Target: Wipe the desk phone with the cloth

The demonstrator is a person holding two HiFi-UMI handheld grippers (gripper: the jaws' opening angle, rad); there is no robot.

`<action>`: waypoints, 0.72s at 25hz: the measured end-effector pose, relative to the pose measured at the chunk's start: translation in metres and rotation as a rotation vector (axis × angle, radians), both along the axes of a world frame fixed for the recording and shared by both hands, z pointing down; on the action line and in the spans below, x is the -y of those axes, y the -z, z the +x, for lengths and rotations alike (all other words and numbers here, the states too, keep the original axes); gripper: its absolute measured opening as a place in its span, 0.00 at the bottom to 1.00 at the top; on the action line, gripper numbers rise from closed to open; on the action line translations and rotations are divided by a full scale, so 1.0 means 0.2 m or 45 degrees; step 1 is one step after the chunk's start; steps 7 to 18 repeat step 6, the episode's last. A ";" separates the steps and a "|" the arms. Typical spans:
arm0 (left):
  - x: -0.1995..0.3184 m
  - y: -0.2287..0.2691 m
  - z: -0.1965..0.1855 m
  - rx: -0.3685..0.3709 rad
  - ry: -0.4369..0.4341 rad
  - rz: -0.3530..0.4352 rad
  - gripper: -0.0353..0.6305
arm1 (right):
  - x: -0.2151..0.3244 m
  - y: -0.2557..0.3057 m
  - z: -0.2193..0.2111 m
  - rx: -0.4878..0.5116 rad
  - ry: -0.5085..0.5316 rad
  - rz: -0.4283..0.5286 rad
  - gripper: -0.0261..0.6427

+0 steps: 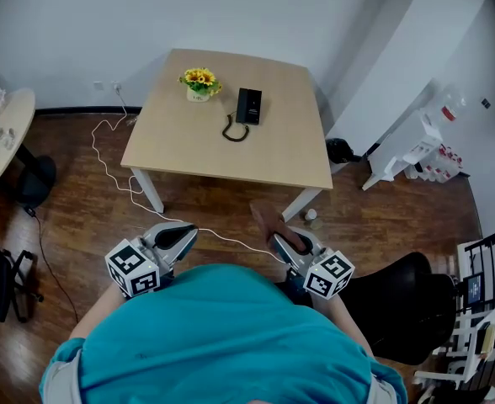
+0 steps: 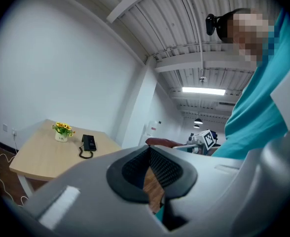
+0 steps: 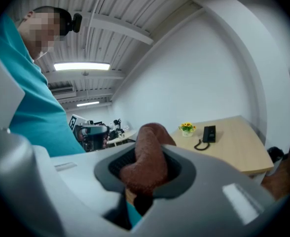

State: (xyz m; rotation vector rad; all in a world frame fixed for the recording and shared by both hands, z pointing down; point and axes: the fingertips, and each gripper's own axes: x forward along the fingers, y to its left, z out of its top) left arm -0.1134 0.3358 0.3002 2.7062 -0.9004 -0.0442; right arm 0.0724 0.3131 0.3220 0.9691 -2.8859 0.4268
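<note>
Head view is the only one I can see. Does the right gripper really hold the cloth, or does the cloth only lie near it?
Observer: It holds it. In the right gripper view, the right gripper has its jaws closed on the brown cloth, and the end of the cloth sticks out past them.
Operator: And the left gripper, is anything in it?
Observer: No. The left gripper has its jaw tips together, and only floor shows behind them.
Operator: Does the right gripper point at the phone?
Observer: Not straight at it. In its view the desk phone sits on the table to the right of the jaws, beside the flower pot.
</note>
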 end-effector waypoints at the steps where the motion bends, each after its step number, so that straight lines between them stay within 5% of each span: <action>1: -0.01 -0.01 0.01 -0.004 -0.001 -0.006 0.06 | 0.00 0.00 0.00 0.000 0.005 0.003 0.16; 18: -0.04 -0.03 0.04 0.009 -0.023 -0.045 0.06 | -0.01 0.01 -0.01 -0.002 0.015 0.014 0.16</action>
